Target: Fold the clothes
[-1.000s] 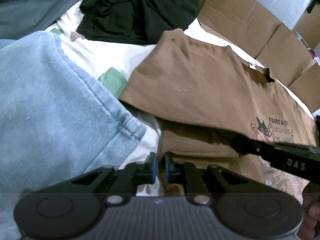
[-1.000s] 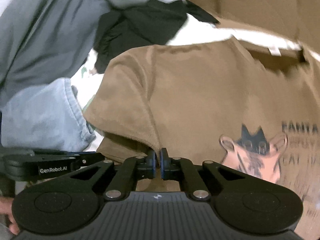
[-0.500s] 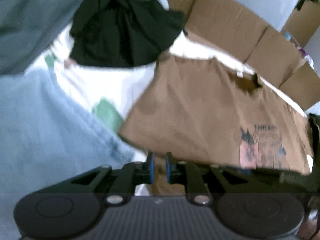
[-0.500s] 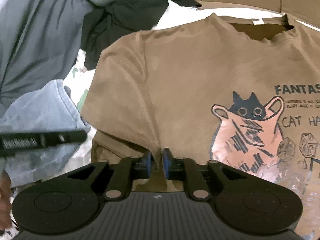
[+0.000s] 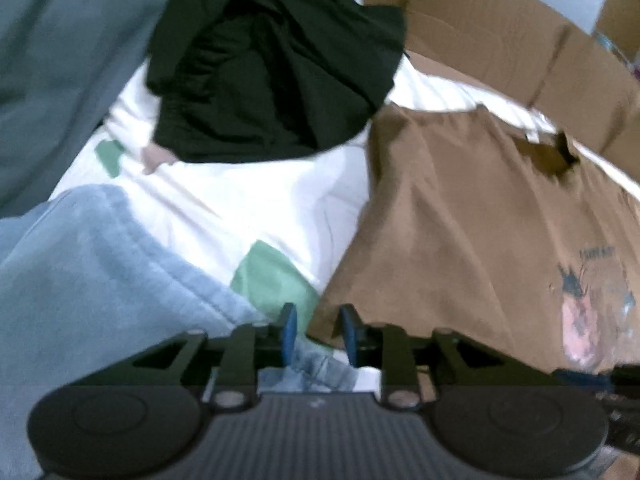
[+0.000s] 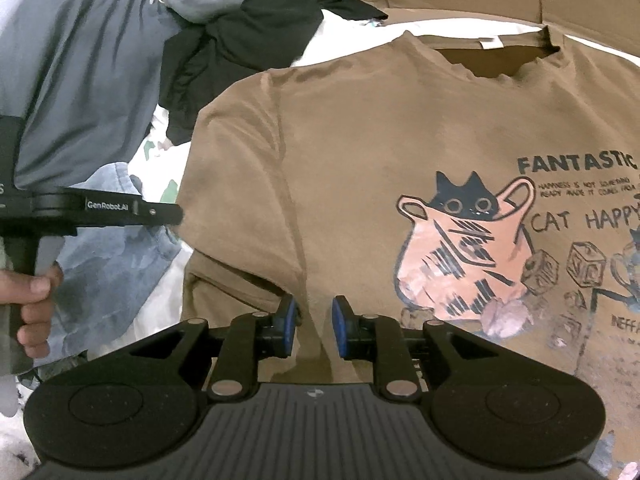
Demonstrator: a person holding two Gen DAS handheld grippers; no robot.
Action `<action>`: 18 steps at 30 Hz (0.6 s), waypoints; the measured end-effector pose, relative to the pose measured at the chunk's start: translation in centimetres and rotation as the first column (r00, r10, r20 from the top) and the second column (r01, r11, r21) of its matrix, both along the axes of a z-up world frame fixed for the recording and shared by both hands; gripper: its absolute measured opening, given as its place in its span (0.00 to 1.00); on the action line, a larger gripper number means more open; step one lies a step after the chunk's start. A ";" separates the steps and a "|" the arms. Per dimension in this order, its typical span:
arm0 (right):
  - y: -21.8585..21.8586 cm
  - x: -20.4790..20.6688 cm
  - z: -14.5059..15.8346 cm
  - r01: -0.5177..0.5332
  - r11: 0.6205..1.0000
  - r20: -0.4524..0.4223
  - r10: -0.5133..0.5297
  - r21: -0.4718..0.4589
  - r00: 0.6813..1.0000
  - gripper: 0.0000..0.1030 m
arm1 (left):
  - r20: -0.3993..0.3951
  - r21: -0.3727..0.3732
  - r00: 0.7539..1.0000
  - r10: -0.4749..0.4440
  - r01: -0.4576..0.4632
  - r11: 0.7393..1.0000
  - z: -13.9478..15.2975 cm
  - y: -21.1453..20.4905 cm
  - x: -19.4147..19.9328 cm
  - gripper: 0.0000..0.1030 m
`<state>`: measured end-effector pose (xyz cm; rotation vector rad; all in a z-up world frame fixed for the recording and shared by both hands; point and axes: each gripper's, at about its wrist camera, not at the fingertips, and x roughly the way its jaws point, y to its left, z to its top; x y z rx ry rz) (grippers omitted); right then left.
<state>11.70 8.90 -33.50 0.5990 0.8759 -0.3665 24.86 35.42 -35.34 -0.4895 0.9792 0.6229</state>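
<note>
Jaws on both tools have parted within the last second: a second ago each pair was pinched nearly shut at the near edge of the brown T-shirt, and now the right gripper stands narrowly open with shirt cloth showing in the gap, while the left gripper is also narrowly open, with nothing gripped between its blue pads. That reads as a release of the shirt. It lies front up on the white sheet, cat print showing, neckline toward the cardboard boxes, and its near left part seems doubled, a lower layer peeking out under the sleeve. In the right view the left tool, held by a hand, reaches in from the side with its tip at the shirt's sleeve edge. A black garment and pale blue clothing lie heaped to the left, unfolded. My judgement is that one fold of the shirt has just been laid down, and further folds would be needed to make it compact.
</note>
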 end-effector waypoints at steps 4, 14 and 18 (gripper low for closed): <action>-0.3 -0.2 -0.4 0.008 1.000 -0.011 -0.008 0.006 1.000 0.22 | -0.020 -0.005 0.999 -0.029 0.029 1.000 -1.2 0.1 0.5 0.37; 0.0 0.3 1.0 -0.012 1.000 0.028 0.012 -0.020 1.000 0.22 | -0.039 -0.056 0.999 -0.017 0.014 0.998 0.3 0.3 1.5 0.06; 0.3 1.3 2.1 -0.059 0.997 0.069 0.062 -0.042 0.996 0.44 | 0.003 -0.073 1.000 0.004 -0.004 0.997 2.9 -0.1 1.7 0.06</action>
